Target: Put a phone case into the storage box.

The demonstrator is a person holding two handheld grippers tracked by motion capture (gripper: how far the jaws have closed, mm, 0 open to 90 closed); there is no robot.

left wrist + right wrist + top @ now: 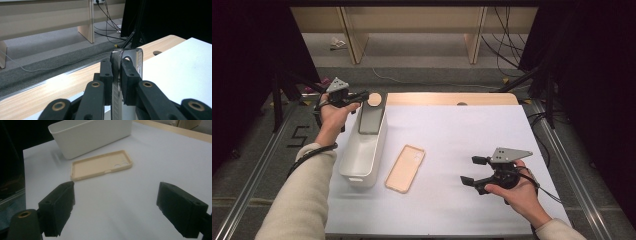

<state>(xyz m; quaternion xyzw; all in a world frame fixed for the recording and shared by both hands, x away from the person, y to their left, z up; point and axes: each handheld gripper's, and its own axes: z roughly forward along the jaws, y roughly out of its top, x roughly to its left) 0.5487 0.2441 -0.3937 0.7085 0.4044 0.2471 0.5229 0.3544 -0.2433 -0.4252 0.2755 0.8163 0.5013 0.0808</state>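
The left gripper (362,96) has its jaws clamped on the top edge of a phone (371,114), a thin, stiff slab with glassy faces that looks slippery and easy to crack, hanging from the jaws over the far end of the white bin (357,170); in the left gripper view the phone (117,82) stands edge-on between the pads, a sound hold by the flat faces. The right gripper (472,172) hovers with jaws wide apart, and ahead of them on the table (462,130) lies the light, bendy tan case (101,165).
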